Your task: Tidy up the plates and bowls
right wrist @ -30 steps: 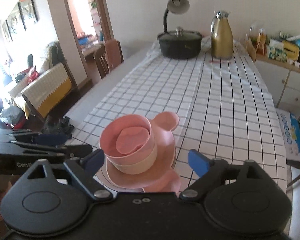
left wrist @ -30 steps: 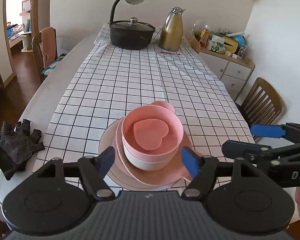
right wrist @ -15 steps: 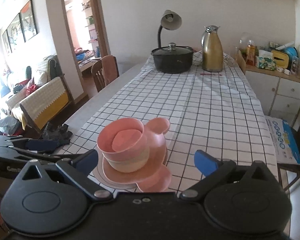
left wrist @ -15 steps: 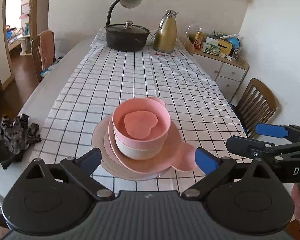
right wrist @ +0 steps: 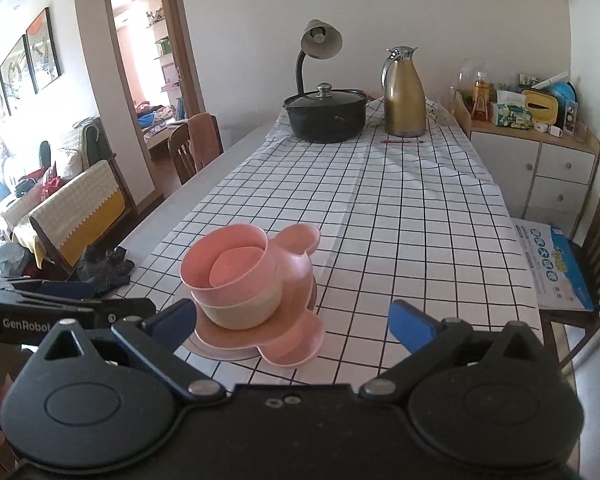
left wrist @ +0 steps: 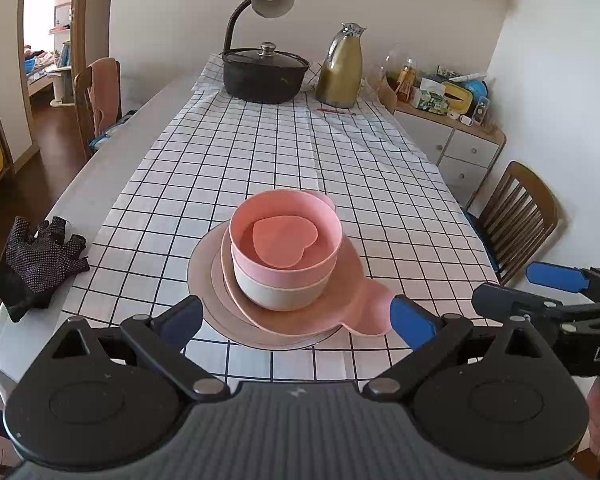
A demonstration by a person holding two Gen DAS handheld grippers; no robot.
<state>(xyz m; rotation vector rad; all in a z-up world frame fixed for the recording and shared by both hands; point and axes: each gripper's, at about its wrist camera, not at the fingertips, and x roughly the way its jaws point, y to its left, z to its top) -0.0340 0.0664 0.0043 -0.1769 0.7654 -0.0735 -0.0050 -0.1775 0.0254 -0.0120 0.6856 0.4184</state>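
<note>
With both grippers' jaws wide and empty, draw them level away from the stacked dishes (left wrist: 286, 264), nudging nothing.

We are seeing a pink bowl (left wrist: 286, 236) nested in a cream bowl (left wrist: 280, 290), on a pink eared plate (left wrist: 352, 304) atop a paler pinkish-brown round plate (left wrist: 204, 276), all just ahead of the left gripper (left wrist: 296, 316) with its blue pads and black body. Beneath them we are looking at a white tablecloth (left wrist: 260, 152) gridded in thin black lines, with a black dotted glove (left wrist: 36, 260) off to the left gripper's left. Far ahead we are noting a black pot (left wrist: 264, 74) and a gold jug (left wrist: 340, 72).
</note>
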